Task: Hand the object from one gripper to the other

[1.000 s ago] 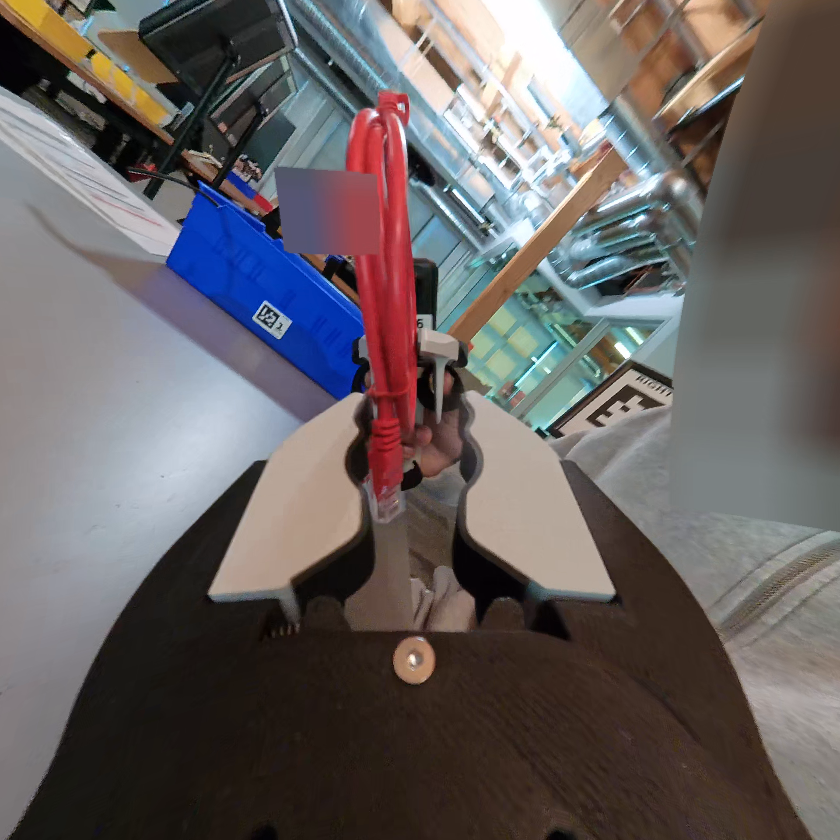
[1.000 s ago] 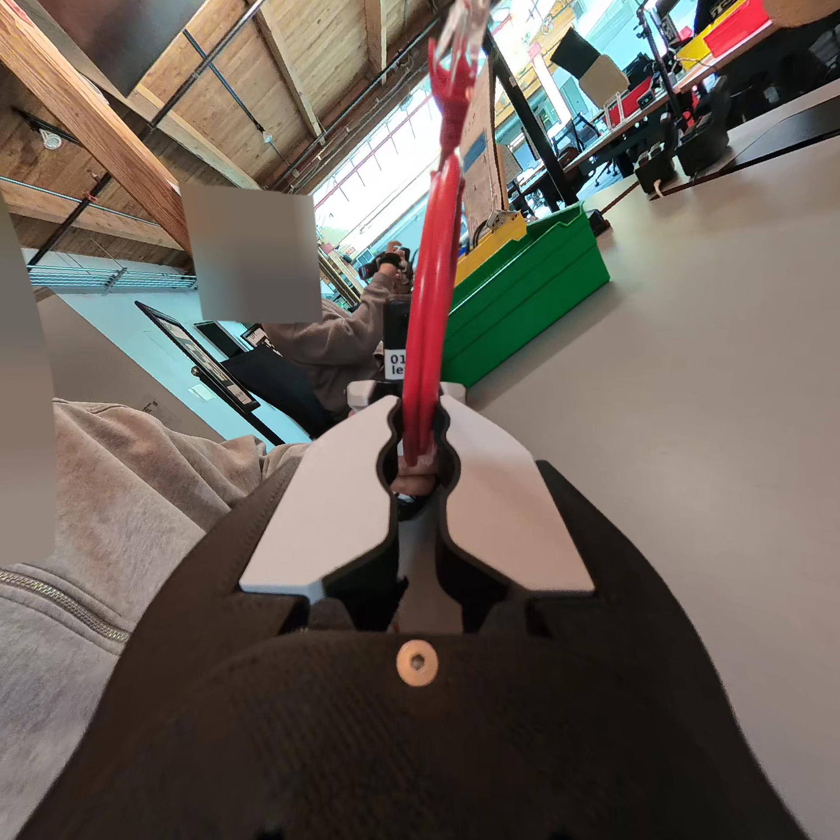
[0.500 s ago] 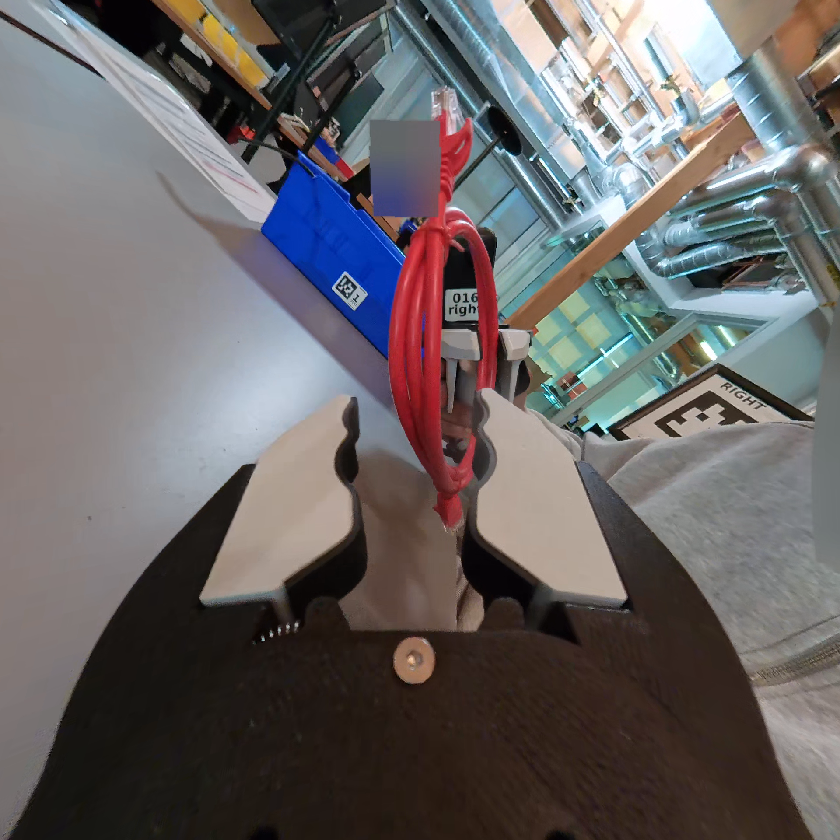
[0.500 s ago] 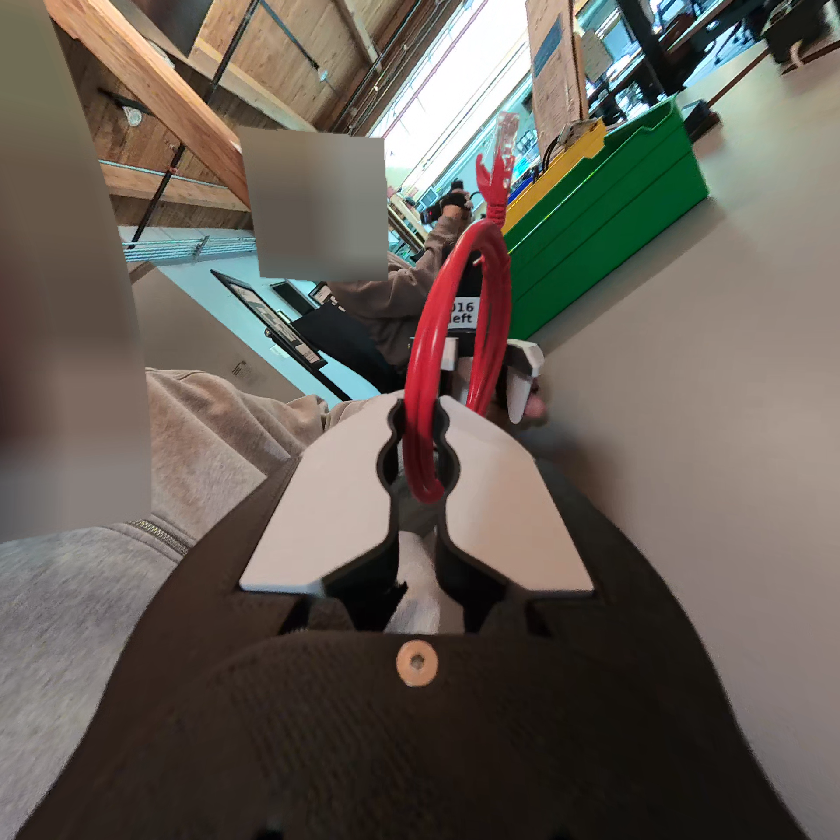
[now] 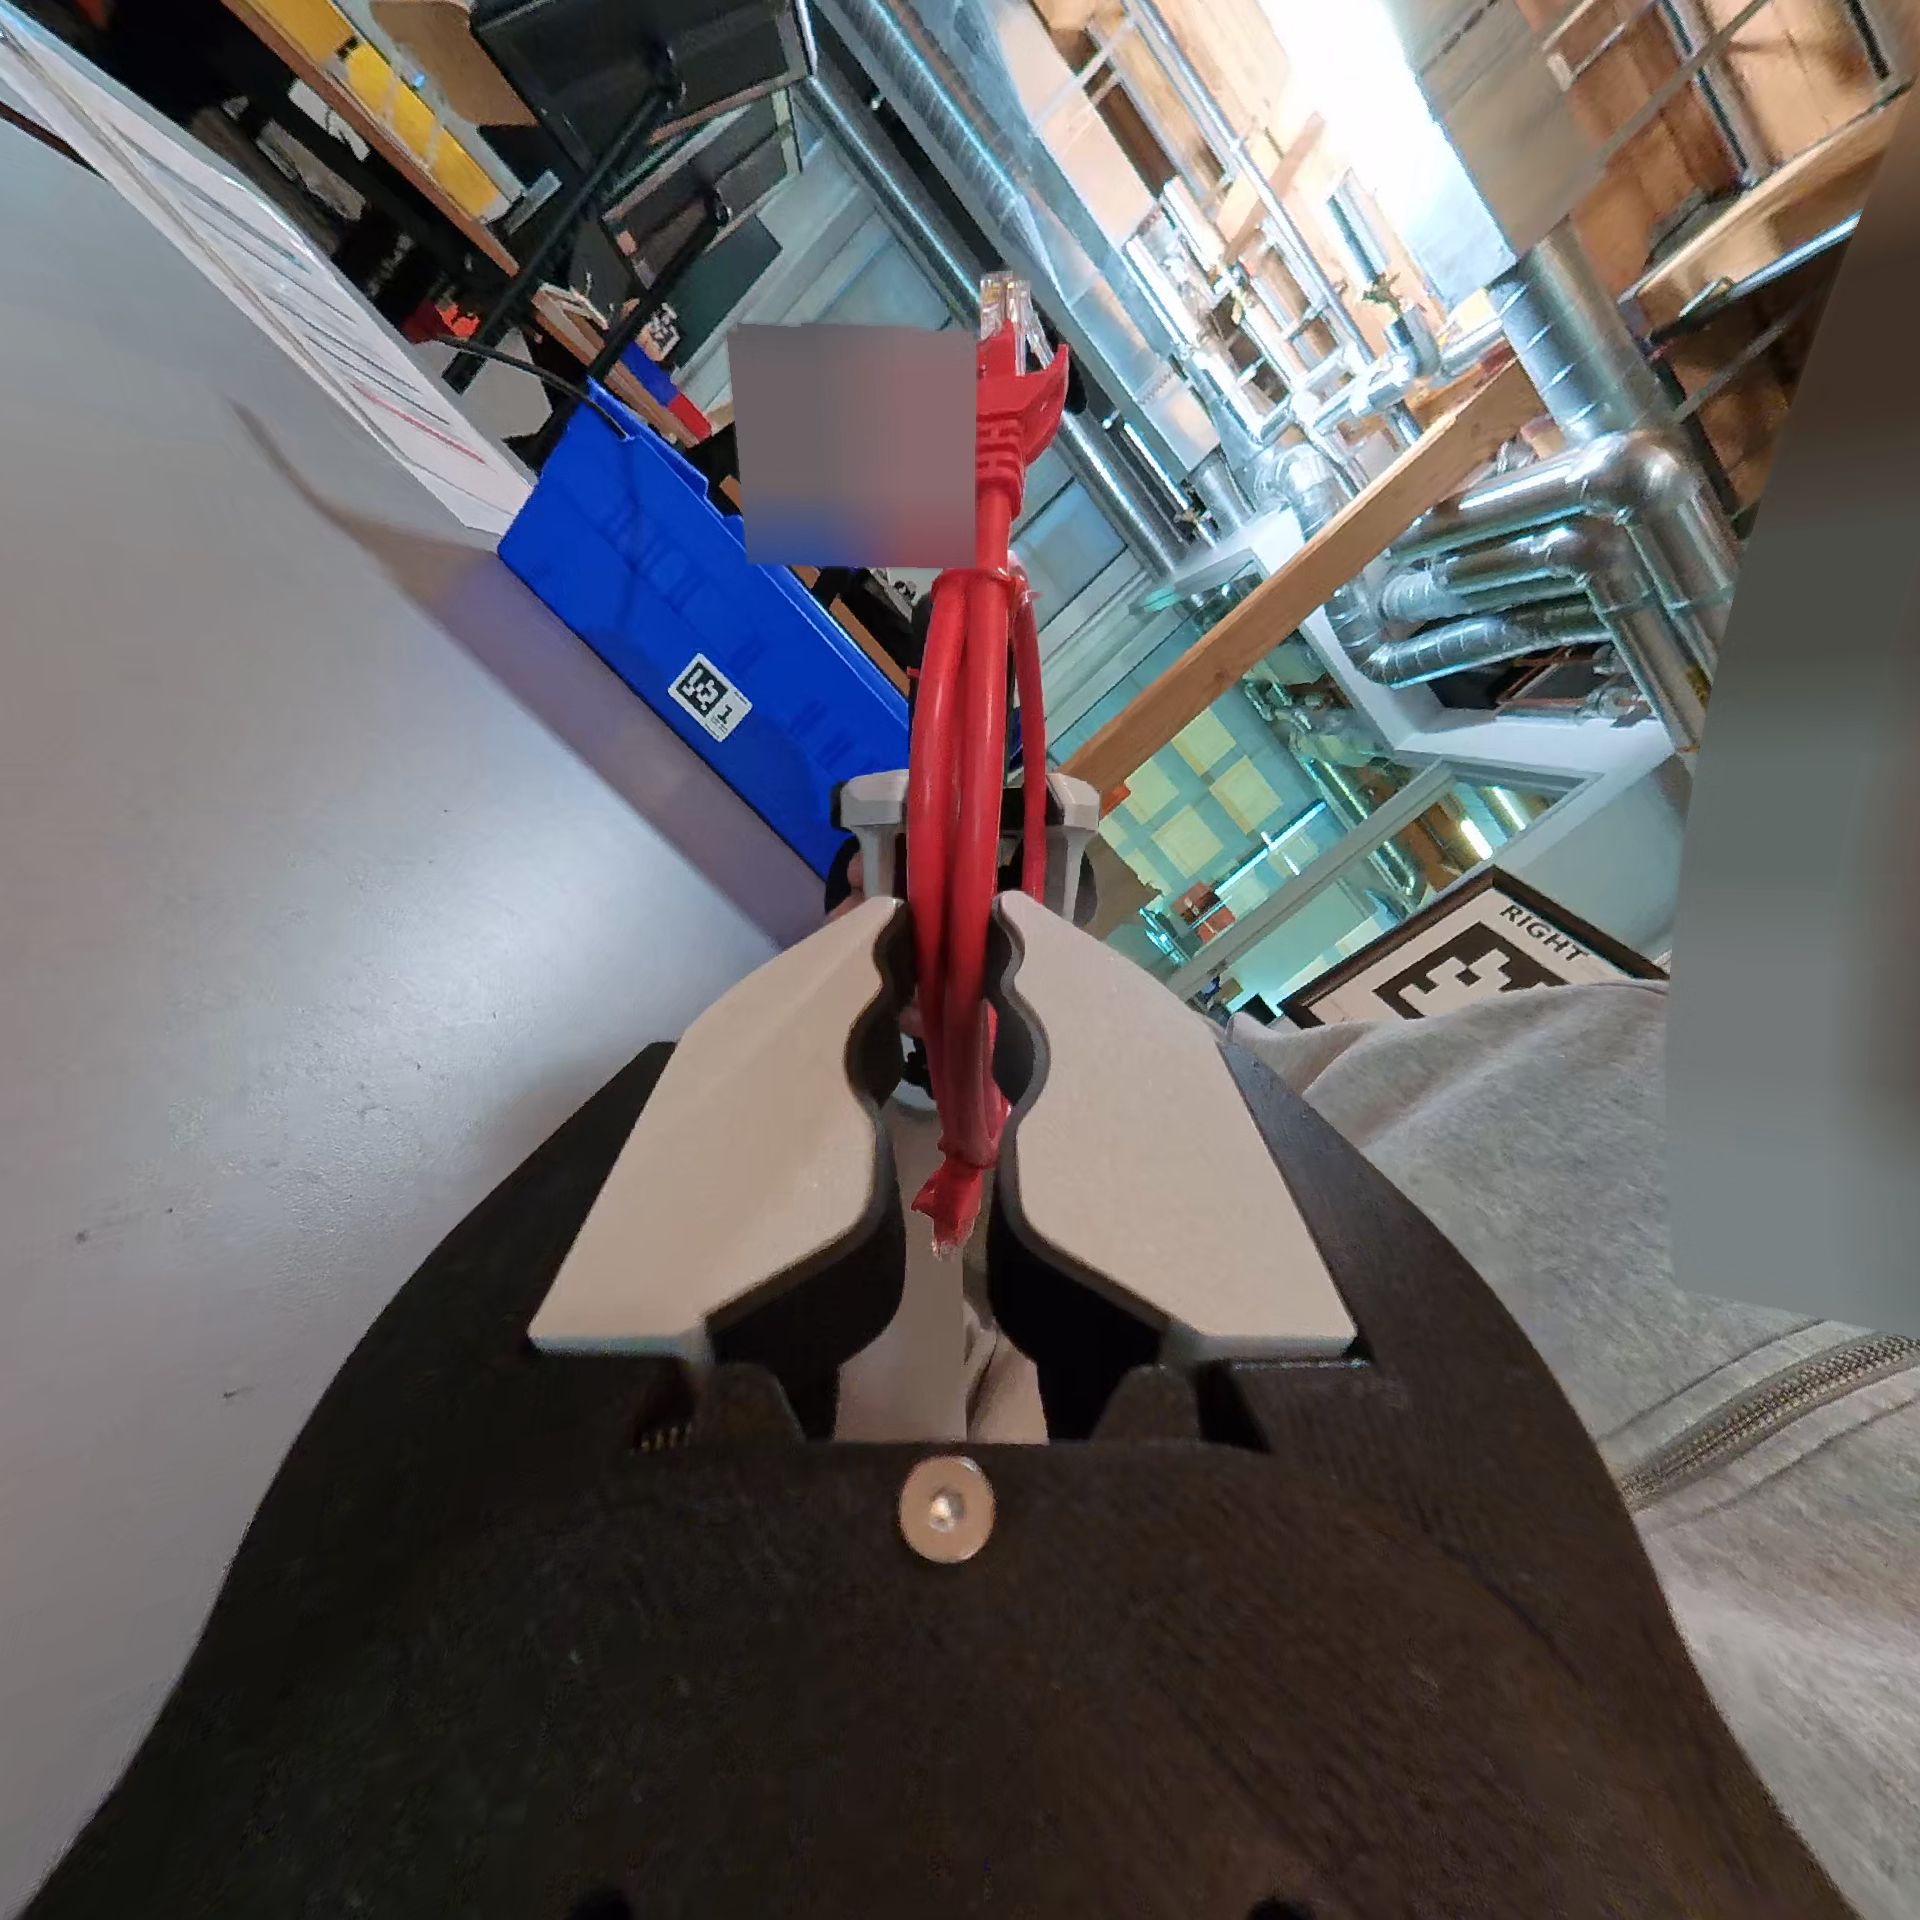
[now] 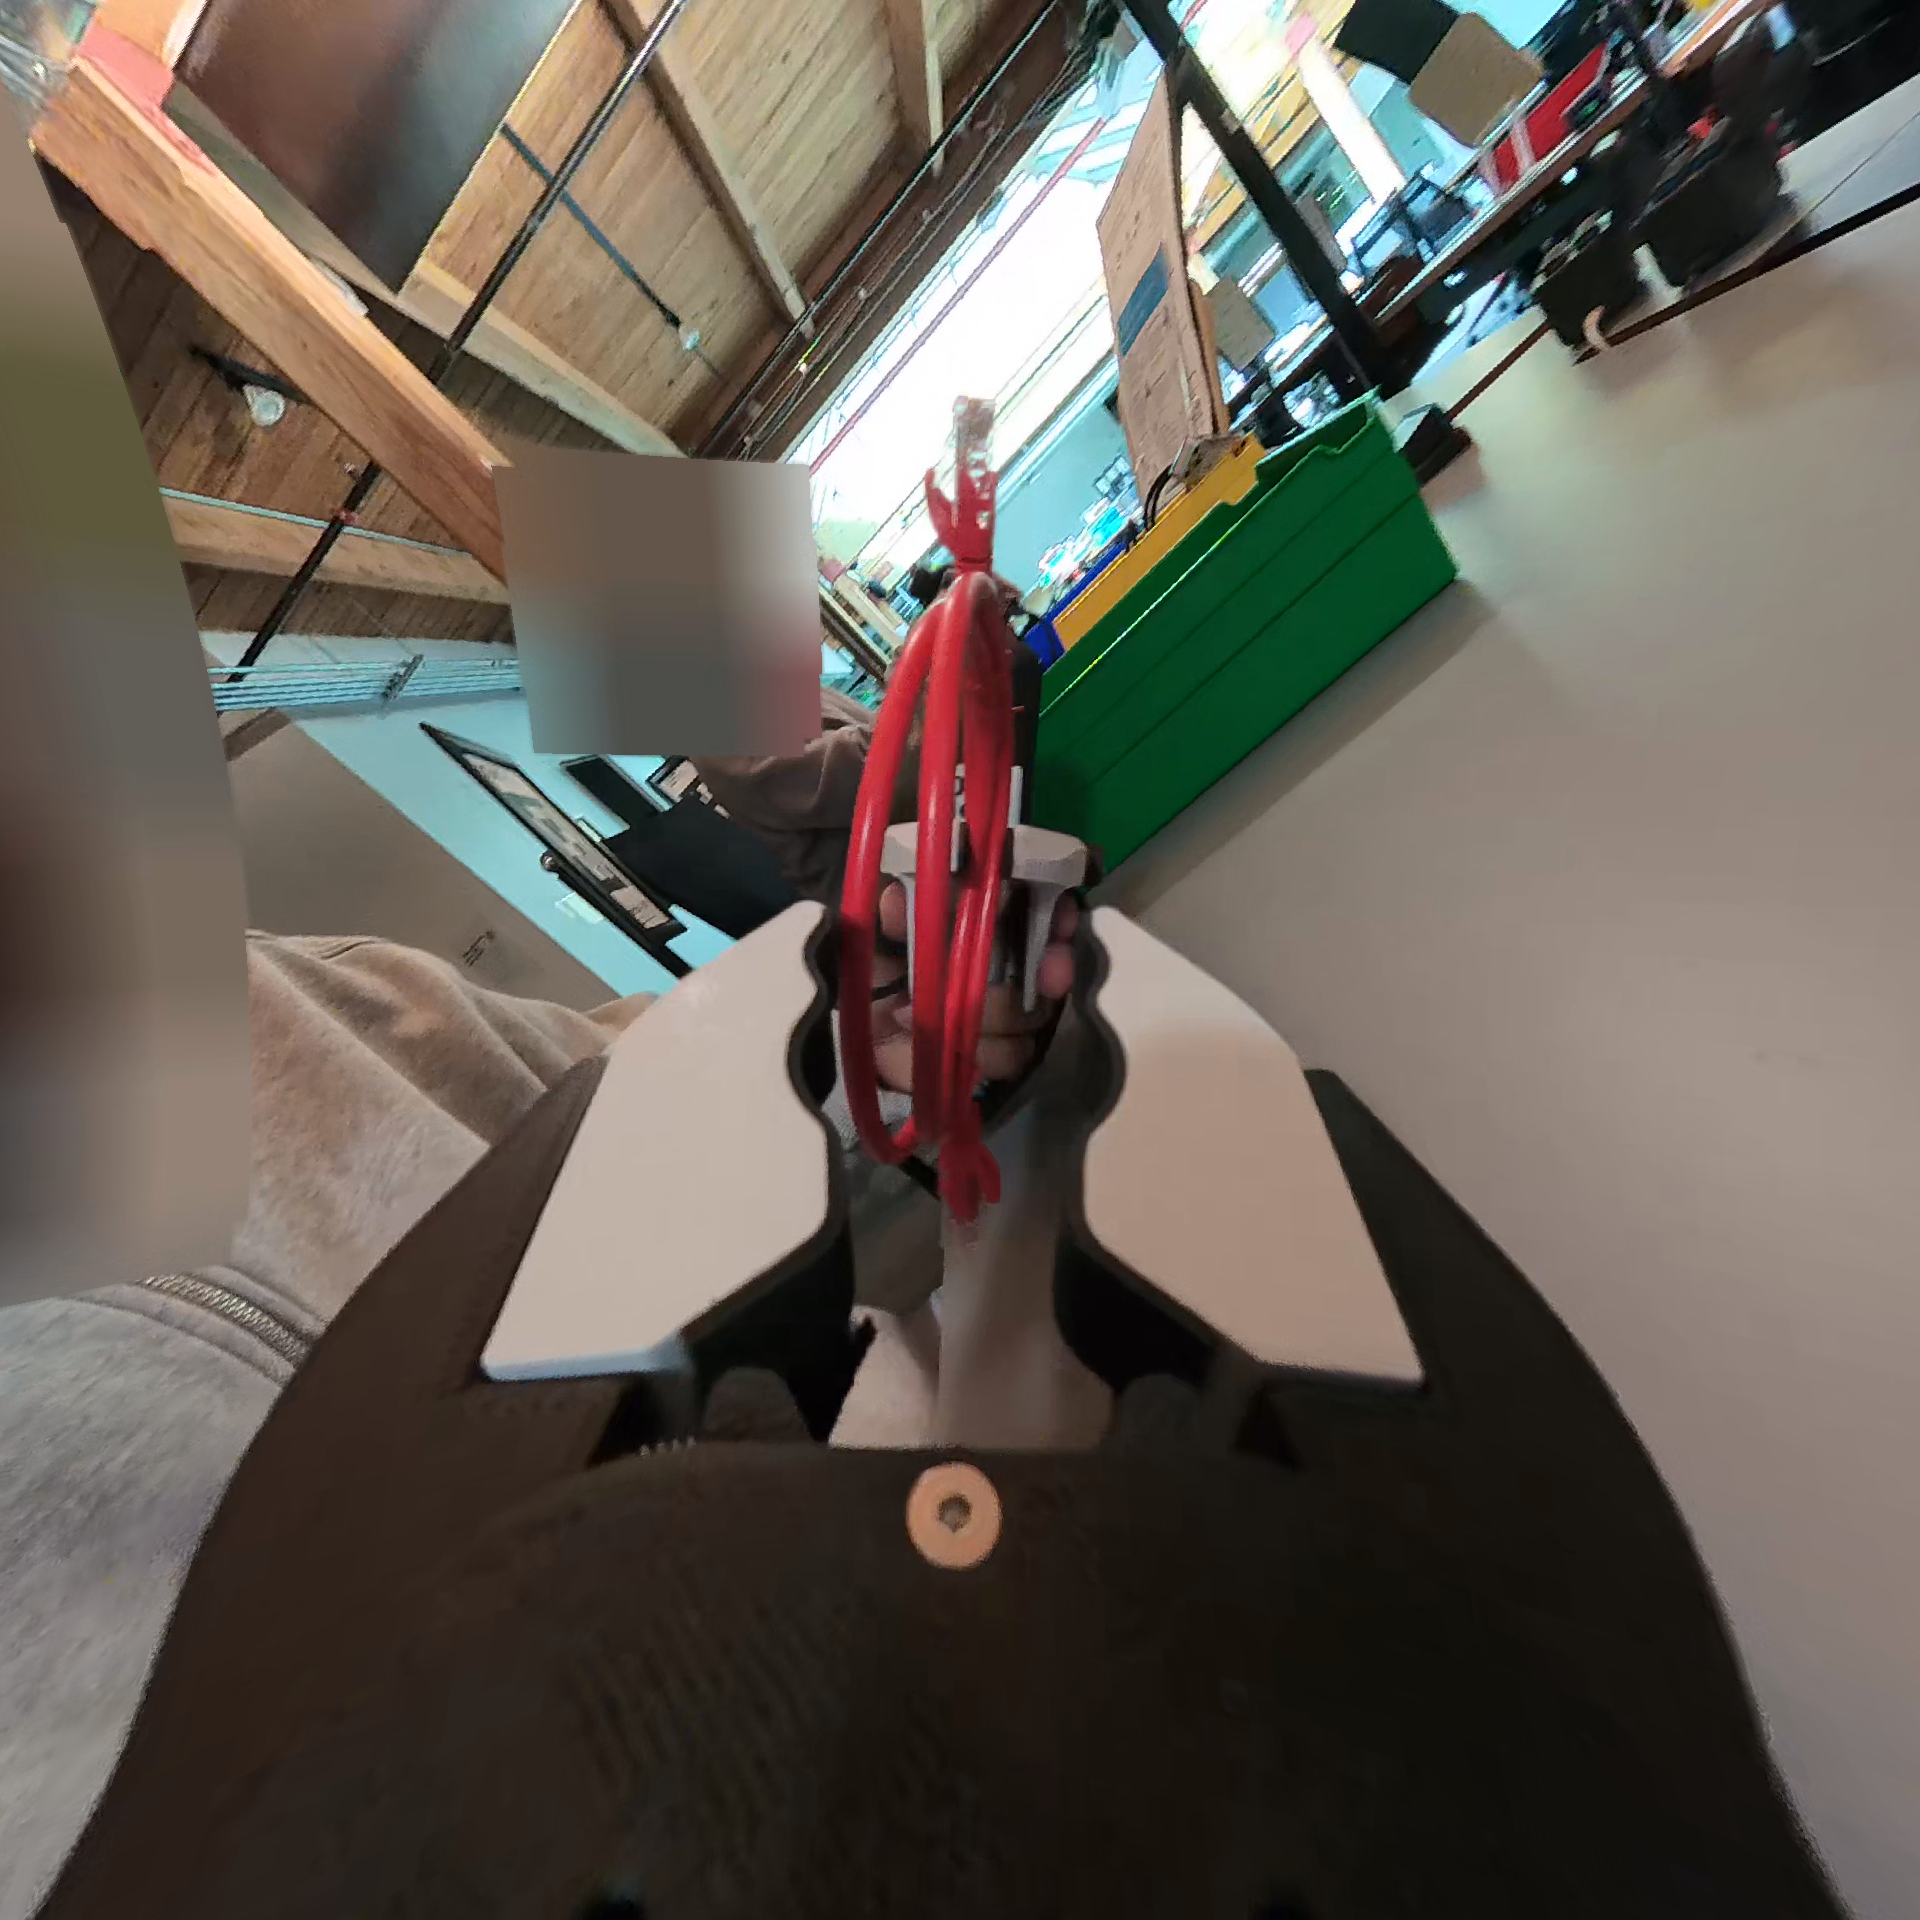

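A coiled red network cable [image 5: 958,790] stands upright in the air above the table, one plug at the top. My left gripper [image 5: 948,920] is shut on the lower part of the coil. In the right wrist view the cable [image 6: 871,831] hangs between the wide-apart fingers of my right gripper [image 6: 956,925], which is open and not pressing it. The left gripper [image 6: 982,883] shows behind the cable there, held in a hand. The right gripper's grey fingers [image 5: 868,831] show just beyond the cable in the left wrist view.
A grey table [image 5: 260,935] lies under both grippers. A blue bin [image 5: 665,582] stands at its far edge on one side, a green bin [image 6: 1226,665] on the other. A person's grey sweatshirt [image 5: 1558,1195] is close by. About 7 cm separates my left fingertips from my right.
The left gripper has closed on the cable; it was open before. The right gripper, shut on the cable earlier, has opened. The two grippers have drawn close together again.
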### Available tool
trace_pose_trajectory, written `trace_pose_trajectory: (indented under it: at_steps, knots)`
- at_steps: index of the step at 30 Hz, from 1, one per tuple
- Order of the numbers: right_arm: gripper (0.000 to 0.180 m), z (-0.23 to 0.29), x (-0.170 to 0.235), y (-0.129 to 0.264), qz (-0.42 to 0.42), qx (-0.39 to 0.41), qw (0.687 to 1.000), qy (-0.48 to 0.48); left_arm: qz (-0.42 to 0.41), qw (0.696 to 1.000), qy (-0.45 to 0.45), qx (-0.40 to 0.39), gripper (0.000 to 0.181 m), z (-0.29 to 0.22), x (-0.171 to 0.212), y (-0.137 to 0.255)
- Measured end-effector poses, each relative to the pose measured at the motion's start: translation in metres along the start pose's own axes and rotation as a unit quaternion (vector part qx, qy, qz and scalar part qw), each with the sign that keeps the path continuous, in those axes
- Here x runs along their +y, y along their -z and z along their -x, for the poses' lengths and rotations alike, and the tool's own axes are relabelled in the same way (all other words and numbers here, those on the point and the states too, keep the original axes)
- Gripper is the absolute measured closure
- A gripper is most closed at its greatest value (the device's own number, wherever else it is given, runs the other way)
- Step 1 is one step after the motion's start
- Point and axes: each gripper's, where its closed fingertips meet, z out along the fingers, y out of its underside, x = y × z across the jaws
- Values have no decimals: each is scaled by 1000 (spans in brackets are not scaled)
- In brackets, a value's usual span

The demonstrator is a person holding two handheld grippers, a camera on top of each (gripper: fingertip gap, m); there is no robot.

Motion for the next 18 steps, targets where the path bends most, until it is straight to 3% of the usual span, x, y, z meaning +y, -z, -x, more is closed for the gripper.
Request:
trace_pose_trajectory:
  at_steps: [6, 18]
  knots:
    - [121, -13, -20, 13, -57, 42, 997, 19, -21, 1000, 20, 1, 169, 3, -6, 4]
    - [120, -13, -36, 25, -89, 59, 993, 50, 20, 1000, 11, -3, 169, 3, 8, -3]
